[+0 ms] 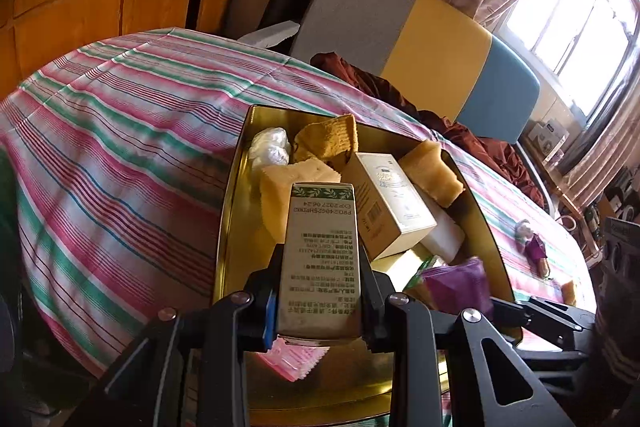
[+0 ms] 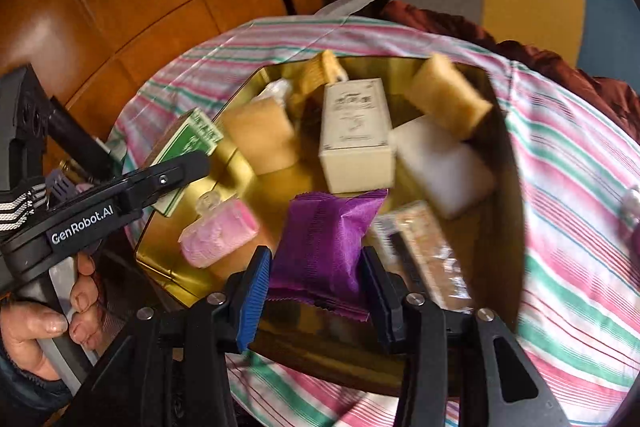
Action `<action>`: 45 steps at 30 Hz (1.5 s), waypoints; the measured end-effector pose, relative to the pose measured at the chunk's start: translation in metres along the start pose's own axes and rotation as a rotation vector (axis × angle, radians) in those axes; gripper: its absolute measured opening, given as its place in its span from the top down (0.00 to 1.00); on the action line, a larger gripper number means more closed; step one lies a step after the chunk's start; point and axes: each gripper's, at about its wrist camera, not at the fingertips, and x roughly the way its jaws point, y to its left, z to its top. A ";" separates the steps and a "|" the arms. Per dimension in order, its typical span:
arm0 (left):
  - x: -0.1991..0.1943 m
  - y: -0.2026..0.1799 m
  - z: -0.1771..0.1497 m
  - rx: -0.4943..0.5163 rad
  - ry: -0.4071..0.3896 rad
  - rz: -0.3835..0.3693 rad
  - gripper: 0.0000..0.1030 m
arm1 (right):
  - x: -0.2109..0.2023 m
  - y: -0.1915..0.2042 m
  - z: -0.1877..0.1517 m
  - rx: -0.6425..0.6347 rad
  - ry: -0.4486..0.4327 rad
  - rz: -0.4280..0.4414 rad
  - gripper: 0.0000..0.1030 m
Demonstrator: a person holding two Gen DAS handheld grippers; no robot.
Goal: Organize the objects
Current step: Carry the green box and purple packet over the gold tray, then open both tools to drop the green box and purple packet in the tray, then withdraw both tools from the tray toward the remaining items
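1. Left gripper point(image 1: 320, 291): black 2-finger tool, jaws closed as far as they went, clamped on the sides of a tall white-and-green printed cardboard carton point(image 1: 322, 259). The carton hung over the near end of the tin. Judged light and stiff but crushable; the grip across its narrow sides near the base looked sound.

2. Right gripper point(image 2: 316, 267): black fingers with blue pads, part-way open, pressing on both sides of a purple crinkled foil sachet point(image 2: 326, 243), held just above the tin's floor. Judged very light, soft and slippery; best taken across its padded middle, not the thin crimped edge.

3. Gold rectangular metal tin point(image 1: 230, 187): open, shiny inside, resting on the cloth. Contents: a pink lace-wrapped packet point(image 2: 218, 233), a cream upright cardboard box point(image 2: 356, 135), 3 tan sponge-like blocks, a white block point(image 2: 444, 167) and a clear-wrapped printed pack, loosely piled and leaning on one another.

4. Person's hand point(image 2: 44, 327): gripping the left tool's handle.

5. Surface: pink, green and white striped cloth point(image 1: 120, 131) over a rounded table; soft, slightly creased.

6. Room: maroon fabric heap, a grey, yellow and blue padded panel point(image 1: 436, 51), orange wooden cabinets, curtained window.
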 end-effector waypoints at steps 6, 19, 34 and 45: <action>0.000 0.000 -0.005 0.024 0.001 0.022 0.57 | 0.023 0.020 -0.003 -0.037 0.049 0.016 0.54; -0.022 -0.006 -0.008 0.066 -0.069 0.116 0.14 | 0.011 0.014 -0.012 -0.025 -0.004 -0.023 0.13; -0.038 -0.029 -0.011 0.135 -0.121 0.143 0.02 | -0.026 -0.015 -0.021 0.041 -0.112 -0.126 0.13; -0.047 -0.066 -0.008 0.237 -0.150 0.121 0.00 | -0.065 -0.093 -0.027 0.209 -0.163 -0.263 0.13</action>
